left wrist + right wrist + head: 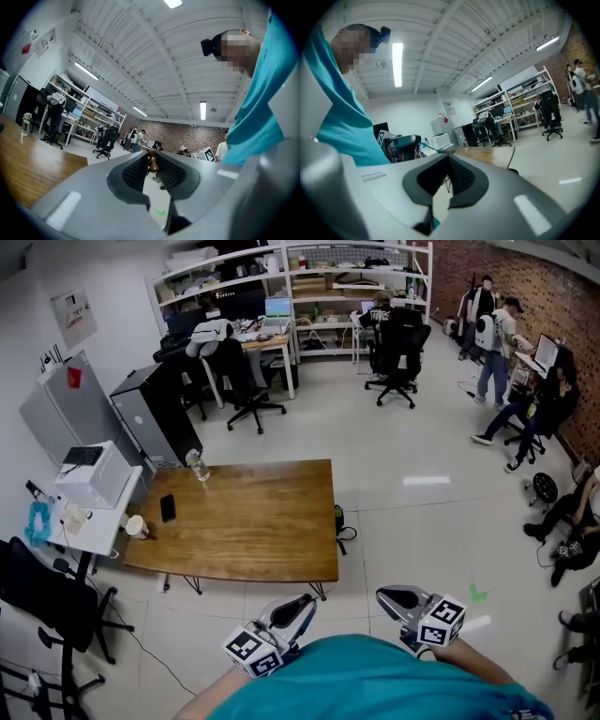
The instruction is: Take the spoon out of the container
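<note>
My left gripper [300, 602] is held low in front of the teal-shirted person, short of the wooden table [281, 549]. In the left gripper view its jaws [153, 158] pinch a small brown wooden piece [153, 162] at their tips; it looks like the end of a spoon, and the rest is hidden. My right gripper [390, 595] hangs beside it, and its pads meet at the tip [449, 159] with nothing between them. A paper cup [137, 526] stands at the table's left end. I cannot tell what it holds.
On the table are a clear bottle [197, 465] and a dark phone [168, 508]. A white side table [89, 531] with a box adjoins its left end. A black office chair [56, 606] stands at the left; several people and chairs are far back right.
</note>
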